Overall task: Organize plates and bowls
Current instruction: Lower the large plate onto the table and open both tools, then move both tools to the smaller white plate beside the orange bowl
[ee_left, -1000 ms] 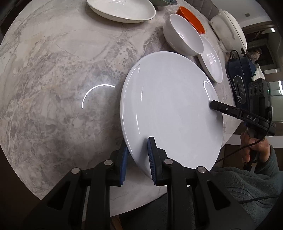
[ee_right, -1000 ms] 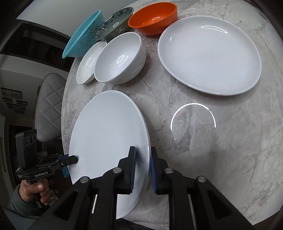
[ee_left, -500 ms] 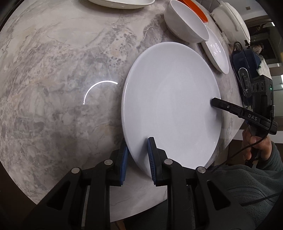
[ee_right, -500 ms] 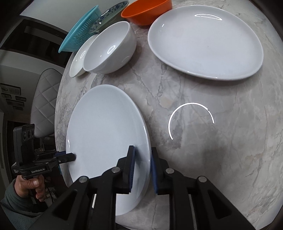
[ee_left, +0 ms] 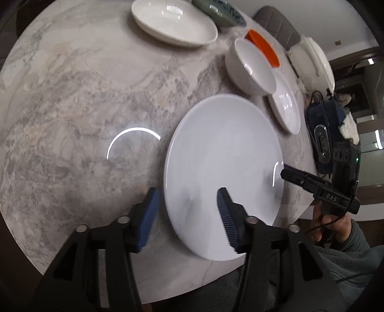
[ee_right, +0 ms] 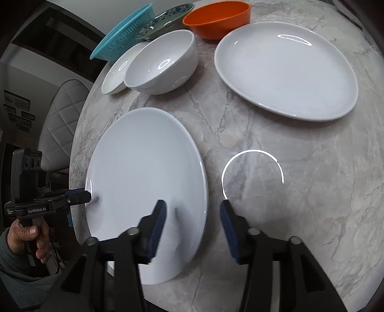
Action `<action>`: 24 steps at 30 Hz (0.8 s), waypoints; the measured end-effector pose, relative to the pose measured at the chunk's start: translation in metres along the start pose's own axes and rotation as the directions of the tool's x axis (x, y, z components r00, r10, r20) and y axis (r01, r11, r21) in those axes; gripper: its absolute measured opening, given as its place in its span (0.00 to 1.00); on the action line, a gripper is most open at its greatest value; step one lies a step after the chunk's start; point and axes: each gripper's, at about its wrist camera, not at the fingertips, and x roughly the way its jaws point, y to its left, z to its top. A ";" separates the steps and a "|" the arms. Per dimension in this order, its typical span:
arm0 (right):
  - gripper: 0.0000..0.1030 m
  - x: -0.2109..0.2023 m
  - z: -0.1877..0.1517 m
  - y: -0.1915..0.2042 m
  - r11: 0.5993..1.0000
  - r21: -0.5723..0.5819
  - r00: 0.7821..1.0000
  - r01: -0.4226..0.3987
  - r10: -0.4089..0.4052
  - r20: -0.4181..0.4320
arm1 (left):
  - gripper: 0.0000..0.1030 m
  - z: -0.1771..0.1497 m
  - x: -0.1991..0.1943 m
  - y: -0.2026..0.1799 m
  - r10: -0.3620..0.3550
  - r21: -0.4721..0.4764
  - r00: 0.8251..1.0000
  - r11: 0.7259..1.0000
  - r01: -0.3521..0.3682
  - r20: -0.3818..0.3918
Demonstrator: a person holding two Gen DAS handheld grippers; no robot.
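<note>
On the marble table [ee_right: 300, 204], a large white plate [ee_right: 144, 180], likely rigid, glossy-slick, breakable and best pinched at its rim, lies between the just-opened left gripper [ee_left: 189, 211] and right gripper [ee_right: 193, 223], neither one gripping it.

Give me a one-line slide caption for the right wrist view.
Right gripper fingers just opened astride the rim of the large white plate on the marble table, bowls behind.

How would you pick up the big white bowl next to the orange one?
Probably by its rim. The white bowl stands upright and open on top, so one finger could go inside and one outside its thin wall. I'd come from above on the near side, facing the flat plate, since the small plate touches its left and the orange bowl sits close behind.
</note>
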 end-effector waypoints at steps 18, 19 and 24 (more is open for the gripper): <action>0.84 -0.130 0.081 -0.099 0.996 0.008 0.971 -0.088 0.084 0.223 | 0.99 0.045 0.020 -0.177 0.001 -0.050 0.960 0.999 0.013 0.281; 0.84 -0.133 0.088 -0.107 0.996 -0.001 0.972 -0.095 0.093 0.216 | 0.99 0.048 0.028 -0.183 0.033 -0.082 0.962 0.997 -0.012 0.269; 0.85 -0.140 0.119 -0.137 0.988 -0.066 0.972 -0.139 0.149 0.183 | 0.99 0.059 0.054 -0.202 0.148 -0.185 0.962 0.977 -0.107 0.228</action>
